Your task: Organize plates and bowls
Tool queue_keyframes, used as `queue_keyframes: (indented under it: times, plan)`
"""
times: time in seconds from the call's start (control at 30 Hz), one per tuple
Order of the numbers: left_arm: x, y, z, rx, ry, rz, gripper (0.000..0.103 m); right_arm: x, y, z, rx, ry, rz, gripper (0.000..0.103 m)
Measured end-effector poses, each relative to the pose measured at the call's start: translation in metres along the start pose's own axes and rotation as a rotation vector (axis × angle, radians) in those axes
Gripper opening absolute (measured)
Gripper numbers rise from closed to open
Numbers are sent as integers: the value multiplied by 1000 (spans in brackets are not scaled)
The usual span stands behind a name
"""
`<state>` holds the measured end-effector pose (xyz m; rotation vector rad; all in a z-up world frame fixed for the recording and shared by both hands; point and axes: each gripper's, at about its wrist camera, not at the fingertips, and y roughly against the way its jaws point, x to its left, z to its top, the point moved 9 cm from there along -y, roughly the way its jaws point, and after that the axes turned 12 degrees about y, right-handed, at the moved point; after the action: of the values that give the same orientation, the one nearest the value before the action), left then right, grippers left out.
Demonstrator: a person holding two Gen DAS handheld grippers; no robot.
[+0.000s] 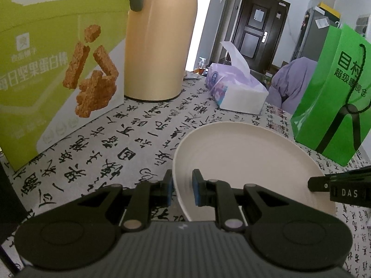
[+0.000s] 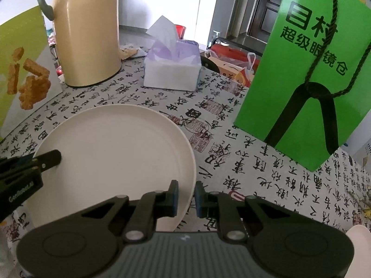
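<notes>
Left wrist view: the table (image 1: 143,125), covered in a cloth printed with black calligraphy, fills the scene. On it at the far left stands a big green snack box (image 1: 53,74), with a tall cream thermos jug (image 1: 160,37) just beside it. A bright green paper bag (image 1: 334,97) stands at the right edge, and a purple tissue box (image 1: 236,90) lies between jug and bag. The cream plate (image 1: 243,164) sits in the near middle of the table, in front of the bag. The left gripper (image 1: 182,188) has its jaws clamped on the plate's left rim, one pad inside and one outside. The right gripper (image 2: 186,197) has its jaws clamped on the opposite rim, seen in the right wrist view.
</notes>
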<state>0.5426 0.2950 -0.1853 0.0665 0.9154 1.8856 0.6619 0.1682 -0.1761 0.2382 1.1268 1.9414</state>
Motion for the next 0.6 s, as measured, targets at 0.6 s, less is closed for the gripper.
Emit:
queue_keyframes:
  times: [0.6]
  plan:
    - [-2, 18, 7, -43, 10, -18, 17, 3, 23, 4, -51, 21, -29, 14]
